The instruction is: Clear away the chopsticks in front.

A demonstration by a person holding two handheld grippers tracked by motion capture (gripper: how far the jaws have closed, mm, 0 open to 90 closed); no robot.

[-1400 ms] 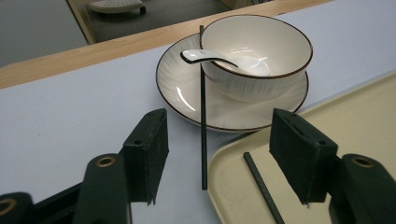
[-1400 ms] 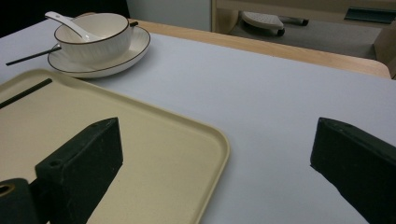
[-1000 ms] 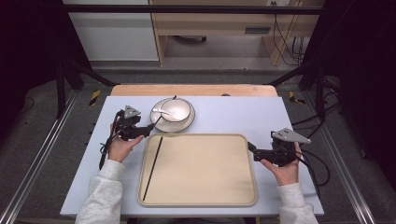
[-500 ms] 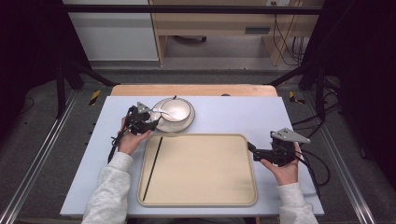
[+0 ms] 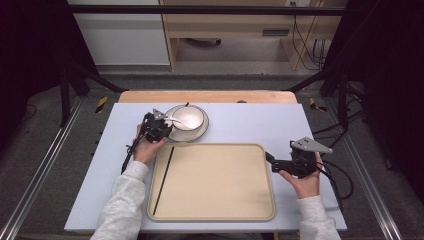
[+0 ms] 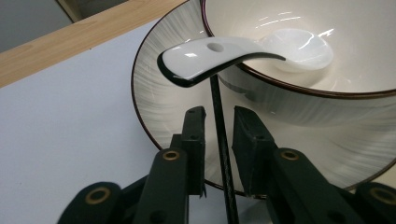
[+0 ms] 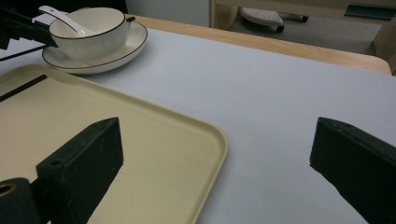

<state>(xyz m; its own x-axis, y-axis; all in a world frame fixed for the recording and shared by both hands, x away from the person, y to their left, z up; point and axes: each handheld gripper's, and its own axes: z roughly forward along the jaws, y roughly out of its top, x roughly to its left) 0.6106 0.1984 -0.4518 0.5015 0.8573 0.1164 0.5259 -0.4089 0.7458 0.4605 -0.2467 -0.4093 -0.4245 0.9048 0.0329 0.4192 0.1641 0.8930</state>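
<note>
A white bowl (image 5: 189, 118) stands on a ribbed plate (image 5: 172, 134) at the back left of the table, with a white spoon (image 6: 210, 53) resting in it, handle over the rim. A thin black chopstick (image 6: 223, 154) lies across the plate under the spoon handle. My left gripper (image 6: 217, 112) straddles this chopstick. Its jaws have just been closing, but a gap remains on each side of the stick. A second chopstick (image 5: 164, 180) lies on the beige tray (image 5: 215, 212). My right gripper (image 7: 217, 126) stands wide open over the tray's right rim, with nothing held.
The tray (image 7: 140, 126) takes up the middle front of the pale blue table (image 5: 250, 125). Behind the table's blue top runs a wooden strip (image 5: 210, 96). Metal rails flank the table on both sides.
My left gripper has moved right to the plate's near edge and sunk a little. Its jaws have narrowed around the chopstick there. The right gripper has stayed put.
</note>
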